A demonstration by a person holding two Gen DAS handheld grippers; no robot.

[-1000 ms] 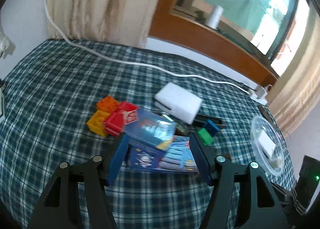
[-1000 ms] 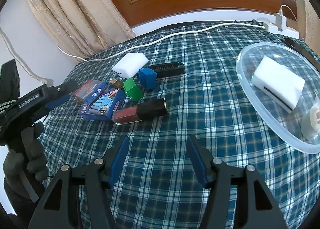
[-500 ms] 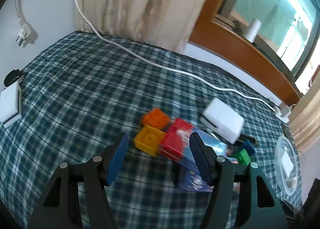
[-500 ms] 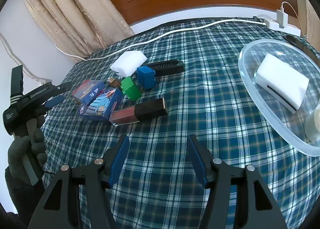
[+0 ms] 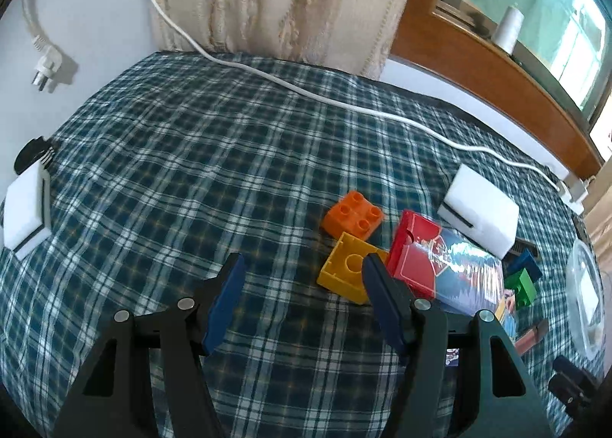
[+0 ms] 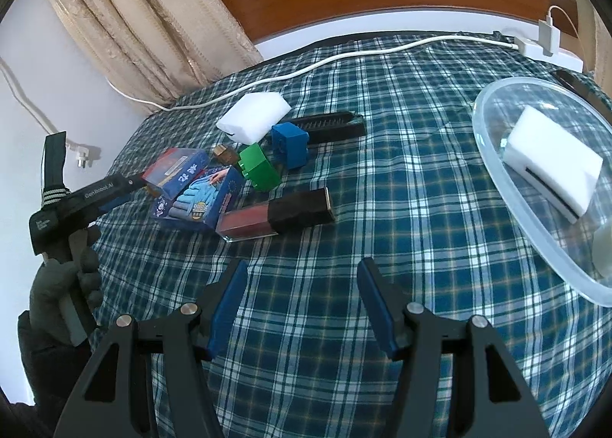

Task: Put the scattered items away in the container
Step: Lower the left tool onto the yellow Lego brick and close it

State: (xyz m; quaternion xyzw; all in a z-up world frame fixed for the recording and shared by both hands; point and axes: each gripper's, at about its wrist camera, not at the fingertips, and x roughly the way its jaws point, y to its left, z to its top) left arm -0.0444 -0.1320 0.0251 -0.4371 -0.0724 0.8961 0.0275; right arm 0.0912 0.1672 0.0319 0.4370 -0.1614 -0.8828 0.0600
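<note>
In the left wrist view my left gripper [image 5: 304, 285] stands open over bare cloth, nothing between its fingers. A yellow brick [image 5: 346, 271] lies just right of it, partly behind the right finger [image 5: 382, 300]. Beyond are an orange brick [image 5: 354, 214], a red card box [image 5: 415, 258] and a white sponge [image 5: 478, 208]. My right gripper [image 6: 302, 292] is open and empty, low over the cloth. Ahead of it lie a lip gloss tube [image 6: 275, 216], a blue glove box [image 6: 199, 201], a green brick [image 6: 258, 166] and a blue brick [image 6: 290, 143]. The clear container [image 6: 491, 120] at right holds a white sponge [image 6: 550, 166].
A black comb [image 6: 329, 124] lies behind the blue brick. A white cable [image 5: 344, 103] crosses the far side of the plaid cloth to a power strip [image 6: 547, 48]. Another white sponge [image 5: 26, 212] sits at the left edge. A gloved hand [image 6: 65, 285] holds the left gripper.
My left gripper has swung left and lower, from over the blue boxes to the cloth beside the yellow brick. The right gripper has stayed nearly still. Both stay open.
</note>
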